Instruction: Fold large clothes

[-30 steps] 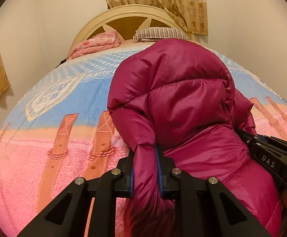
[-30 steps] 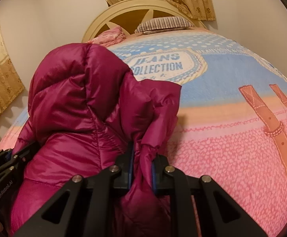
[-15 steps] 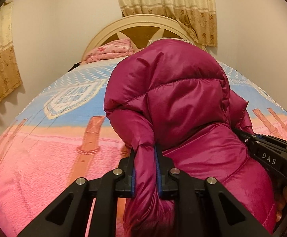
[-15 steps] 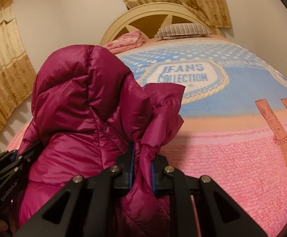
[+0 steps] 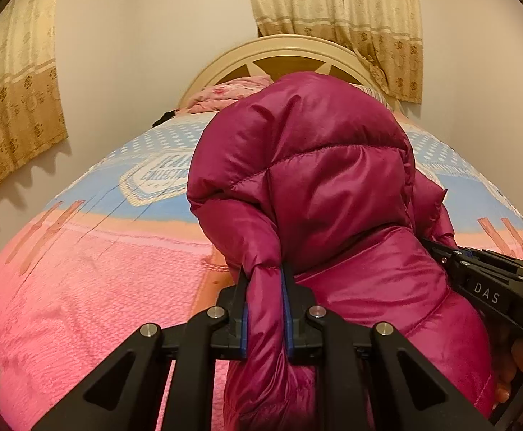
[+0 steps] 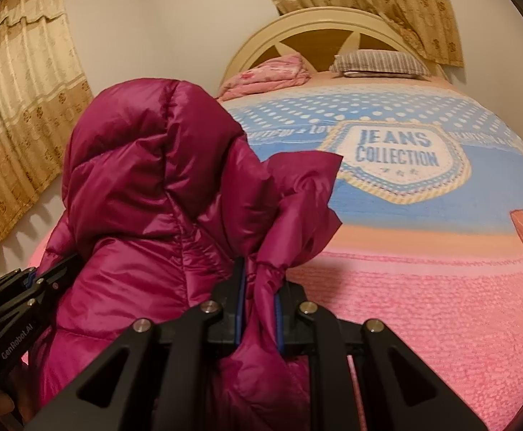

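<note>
A shiny magenta puffer jacket (image 5: 326,186) hangs bunched between both grippers, lifted over the near end of the bed. My left gripper (image 5: 265,309) is shut on a puffy fold at the jacket's left side. In the right wrist view the same jacket (image 6: 142,194) fills the left half, and my right gripper (image 6: 257,309) is shut on a gathered fold of it. Each gripper shows in the other's view: the right gripper (image 5: 484,280) at the far right, the left gripper (image 6: 13,301) at the lower left. The jacket's lower part drops out of sight below the fingers.
The bed (image 6: 423,287) has a pink and blue cover with a "JEANS COLLECTION" print (image 6: 398,154). A striped pillow (image 6: 380,63) and a pink folded blanket (image 6: 268,75) lie by the cream headboard (image 5: 286,50). Curtains (image 5: 13,107) hang on the left wall and behind the headboard.
Both grippers have risen and drawn back with the jacket still gripped; the bed looks lower and more of the walls and curtains shows. The jacket's hood stands higher against the headboard.
</note>
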{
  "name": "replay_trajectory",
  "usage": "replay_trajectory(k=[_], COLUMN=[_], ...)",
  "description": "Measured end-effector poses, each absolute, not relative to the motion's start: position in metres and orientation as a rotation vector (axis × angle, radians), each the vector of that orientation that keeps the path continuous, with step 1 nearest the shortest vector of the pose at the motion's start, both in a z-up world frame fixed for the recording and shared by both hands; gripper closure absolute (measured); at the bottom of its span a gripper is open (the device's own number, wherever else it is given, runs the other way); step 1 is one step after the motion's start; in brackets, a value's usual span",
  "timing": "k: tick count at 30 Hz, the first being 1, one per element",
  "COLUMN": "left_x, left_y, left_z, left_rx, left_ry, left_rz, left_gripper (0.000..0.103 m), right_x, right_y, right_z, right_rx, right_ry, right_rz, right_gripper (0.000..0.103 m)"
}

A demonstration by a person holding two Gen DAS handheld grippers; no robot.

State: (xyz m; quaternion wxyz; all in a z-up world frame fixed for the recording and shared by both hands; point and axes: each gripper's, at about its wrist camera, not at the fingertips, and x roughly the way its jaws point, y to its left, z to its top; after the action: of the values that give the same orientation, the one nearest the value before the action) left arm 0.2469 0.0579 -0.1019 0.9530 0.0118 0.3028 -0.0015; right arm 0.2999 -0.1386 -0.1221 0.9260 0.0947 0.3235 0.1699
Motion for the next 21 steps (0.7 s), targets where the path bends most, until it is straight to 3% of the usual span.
replay_trajectory(k=[21], left_x=[0.236], left_y=[0.117], left_z=[-0.11], left_rx=[-0.044], left_ry=[0.62], left_rz=[0.1], left_gripper=[0.09], right_x=[0.32], right_y=[-0.069], right_z=[-0.123], right_rx=[0.114], right_ry=[0.696], right_rz=[0.462], right_gripper=[0.087])
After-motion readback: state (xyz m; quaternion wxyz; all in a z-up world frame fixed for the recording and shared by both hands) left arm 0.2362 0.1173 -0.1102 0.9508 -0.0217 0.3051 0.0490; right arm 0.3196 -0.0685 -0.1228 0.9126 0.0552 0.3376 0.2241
